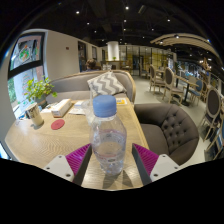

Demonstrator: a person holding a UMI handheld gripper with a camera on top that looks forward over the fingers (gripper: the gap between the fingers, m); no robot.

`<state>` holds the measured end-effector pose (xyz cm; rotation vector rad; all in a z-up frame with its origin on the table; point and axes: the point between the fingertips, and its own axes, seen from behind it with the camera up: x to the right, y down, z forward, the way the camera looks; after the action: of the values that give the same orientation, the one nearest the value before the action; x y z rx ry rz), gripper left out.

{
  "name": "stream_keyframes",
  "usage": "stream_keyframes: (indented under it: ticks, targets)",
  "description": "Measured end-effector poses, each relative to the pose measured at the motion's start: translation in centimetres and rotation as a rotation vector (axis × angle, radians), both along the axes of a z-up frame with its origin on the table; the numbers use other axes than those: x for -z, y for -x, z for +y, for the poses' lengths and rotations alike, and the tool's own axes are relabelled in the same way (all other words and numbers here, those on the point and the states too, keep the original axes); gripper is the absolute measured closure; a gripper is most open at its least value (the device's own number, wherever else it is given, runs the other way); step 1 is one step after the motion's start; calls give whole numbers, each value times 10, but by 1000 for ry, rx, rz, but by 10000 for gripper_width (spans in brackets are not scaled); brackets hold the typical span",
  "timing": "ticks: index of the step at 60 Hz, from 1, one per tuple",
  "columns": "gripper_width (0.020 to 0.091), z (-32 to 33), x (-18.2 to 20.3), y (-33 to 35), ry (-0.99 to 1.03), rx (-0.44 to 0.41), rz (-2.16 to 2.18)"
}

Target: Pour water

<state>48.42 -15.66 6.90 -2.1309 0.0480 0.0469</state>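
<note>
A clear plastic water bottle (108, 138) with a blue cap (105, 105) is seen standing upright on a wooden table (40, 145), directly between the two fingers of the gripper (110, 160). The magenta pads (72, 158) are seen at either side of the bottle's lower body. Whether both pads press on it cannot be told; the jaws are drawn in close around it, but contact is not clearly shown.

The cap is on, so pouring is judged not yet begun. No cup or glass to pour into is made out on the table.

Handling, as judged: thin-walled plastic, likely to dent under a hard squeeze, smooth and a bit slippery. The water level cannot be read, so weight is uncertain; moderate at most. The hold is best taken at the mid body, where the wall is straight, not at the neck.

A pale label band seems to wrap the body, but no brand or writing can be read.

Beyond the bottle: a small pink round object (57, 125), a potted plant (40, 92), a grey sofa (85, 84) with a patterned cushion (108, 83), and a tufted armchair (172, 125).
</note>
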Motion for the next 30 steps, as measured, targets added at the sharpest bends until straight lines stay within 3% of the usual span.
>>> stream_keyframes:
  ticks: [8,12,14,23,30]
  targets:
    - [513,14,13,6,-12,-13,23]
    - [549,16,12,5,-27,-9,20]
    - [619,19,13,4,-31,-7,13]
    - [727,21,11,-1,-59,21,-9]
    - [732,19,11,1,-46,29,-34]
